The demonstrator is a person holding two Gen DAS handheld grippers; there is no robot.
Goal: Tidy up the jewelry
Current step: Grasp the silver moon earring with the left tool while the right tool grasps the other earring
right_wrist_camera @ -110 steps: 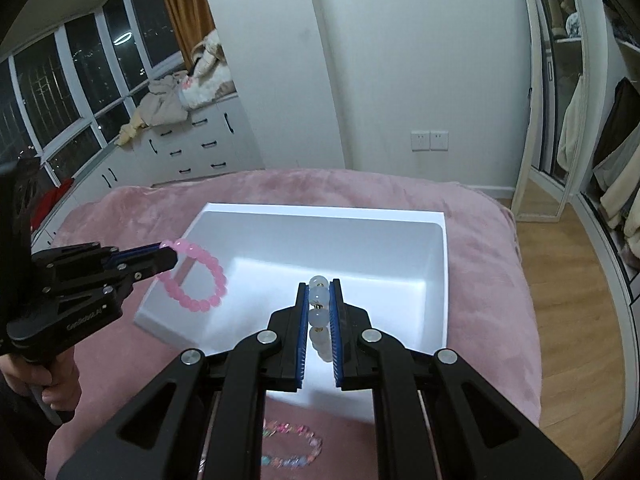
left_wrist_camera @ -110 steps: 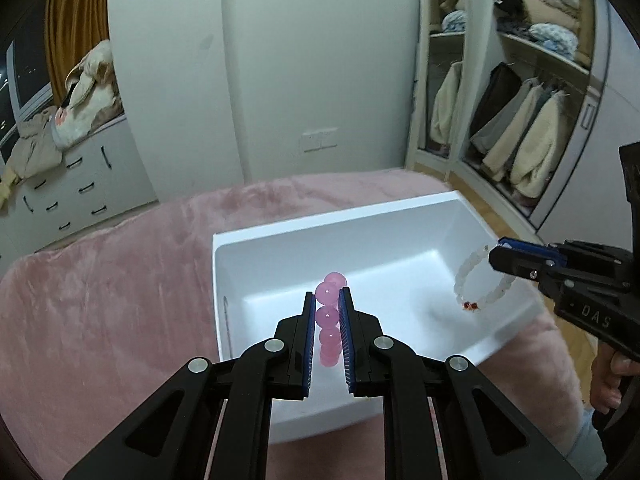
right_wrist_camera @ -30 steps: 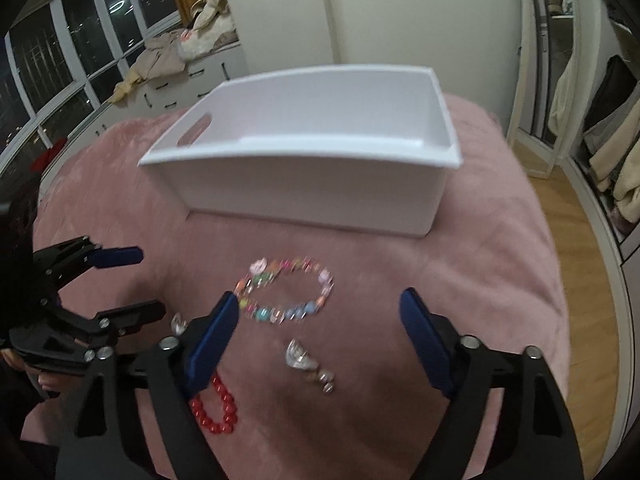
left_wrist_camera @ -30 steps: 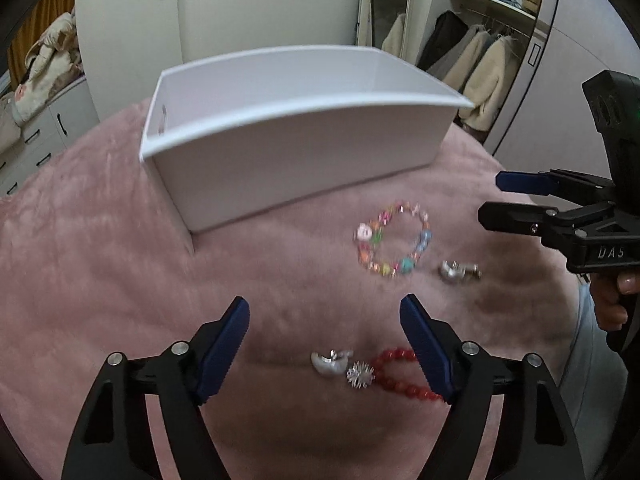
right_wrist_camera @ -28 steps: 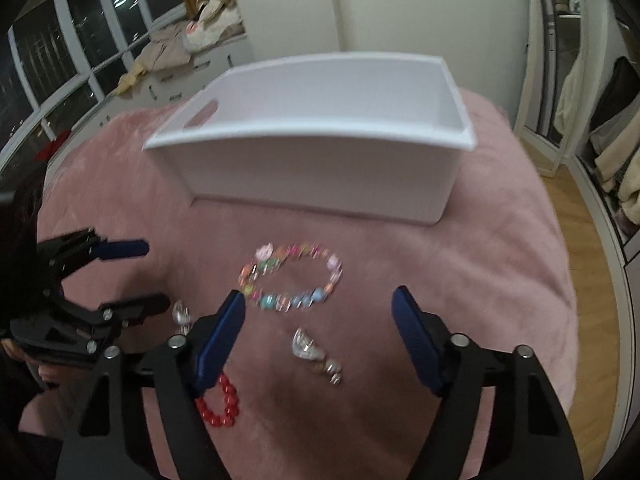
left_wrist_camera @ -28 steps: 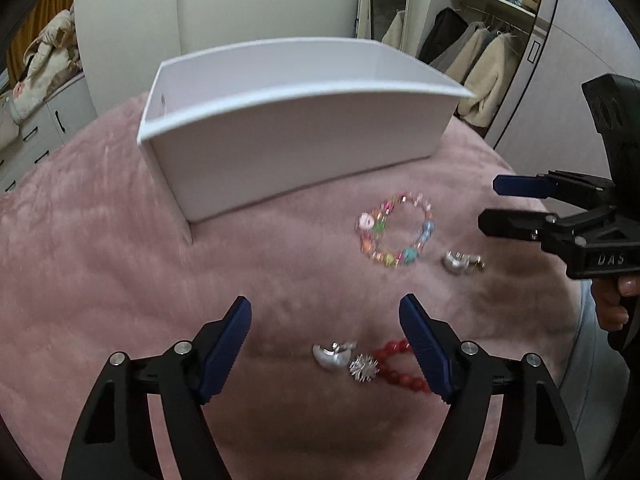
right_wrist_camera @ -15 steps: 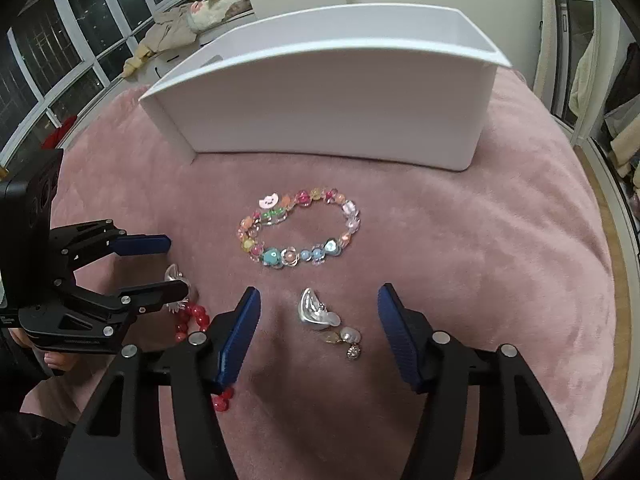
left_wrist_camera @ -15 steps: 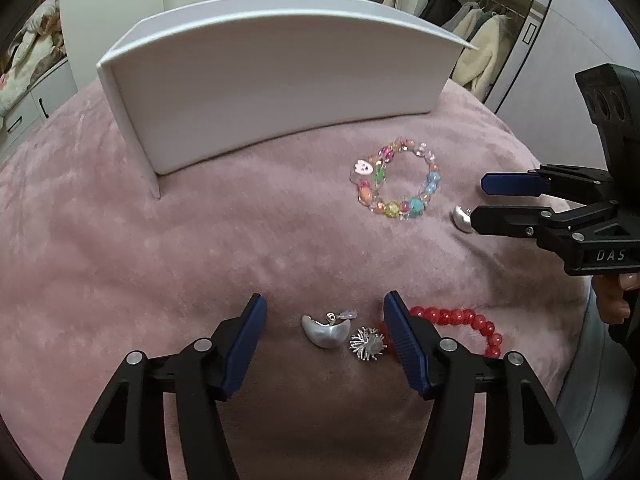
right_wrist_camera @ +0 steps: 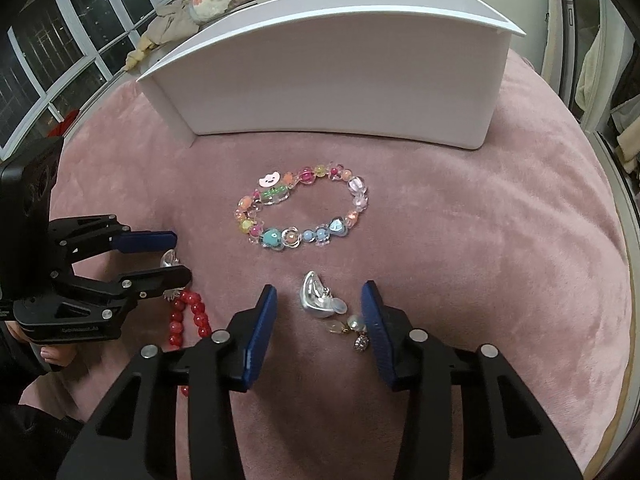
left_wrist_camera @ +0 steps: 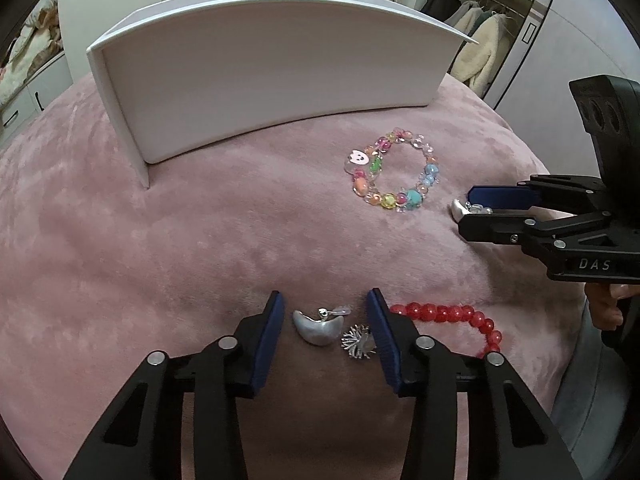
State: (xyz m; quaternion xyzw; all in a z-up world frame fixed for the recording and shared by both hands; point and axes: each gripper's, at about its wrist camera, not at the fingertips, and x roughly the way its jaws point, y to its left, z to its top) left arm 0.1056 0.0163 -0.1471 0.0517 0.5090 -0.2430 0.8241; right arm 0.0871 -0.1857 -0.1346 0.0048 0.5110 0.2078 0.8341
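Observation:
My left gripper (left_wrist_camera: pixel 326 306) is open, low over the pink cover, its fingers on either side of a silver crescent earring (left_wrist_camera: pixel 318 326) and a small silver spiky charm (left_wrist_camera: pixel 356 342). A red bead bracelet (left_wrist_camera: pixel 448 316) lies just right of it. My right gripper (right_wrist_camera: pixel 318 300) is open around a second silver crescent earring (right_wrist_camera: pixel 316 296) with pearl drops (right_wrist_camera: pixel 352 326). A multicoloured bead bracelet (right_wrist_camera: pixel 300 210) lies between the grippers and the white box (right_wrist_camera: pixel 340 76); it also shows in the left wrist view (left_wrist_camera: pixel 394 176).
The white box (left_wrist_camera: pixel 272 64) stands behind the jewelry on the pink plush cover (left_wrist_camera: pixel 160 240). A wardrobe with hanging clothes (left_wrist_camera: pixel 480 32) is at the back right. Windows and a drawer unit (right_wrist_camera: pixel 80 32) are at the left.
Both grippers came away from the box, where they held a pink and a white bracelet, opened, and dropped low over the cover. Their fingers have narrowed around the two silver earrings.

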